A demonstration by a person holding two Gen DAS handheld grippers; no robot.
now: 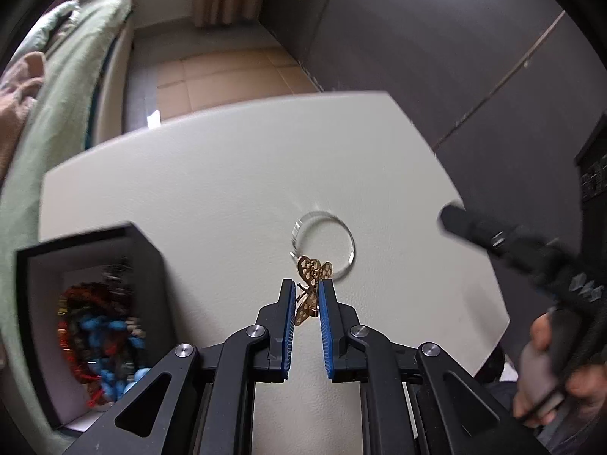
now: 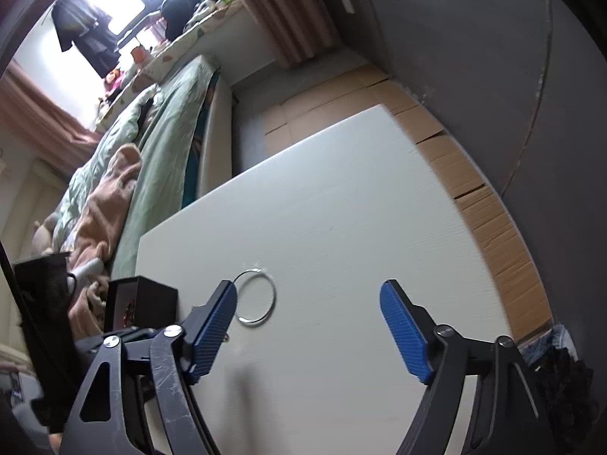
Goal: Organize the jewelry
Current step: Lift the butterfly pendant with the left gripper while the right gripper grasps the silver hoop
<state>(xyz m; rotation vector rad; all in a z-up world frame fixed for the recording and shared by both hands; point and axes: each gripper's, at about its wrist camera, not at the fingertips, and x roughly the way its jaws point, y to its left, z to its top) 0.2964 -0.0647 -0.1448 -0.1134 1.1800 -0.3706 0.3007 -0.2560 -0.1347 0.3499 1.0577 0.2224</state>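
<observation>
Soft window daylight (fisheye-warped edges)

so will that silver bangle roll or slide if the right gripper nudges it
The bangle lies flat on the table, so it would likely slide, not roll. It looks thin, rigid and smooth, so probably light and slippery. The right gripper, open wide, might skid it away.

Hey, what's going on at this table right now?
Someone is sorting jewelry with two handheld grippers. The left gripper has its jaws shut on a gold butterfly piece, held above the white table. A silver bangle lies on the table. The right gripper hangs open. A black box already holds beaded jewelry.
</observation>
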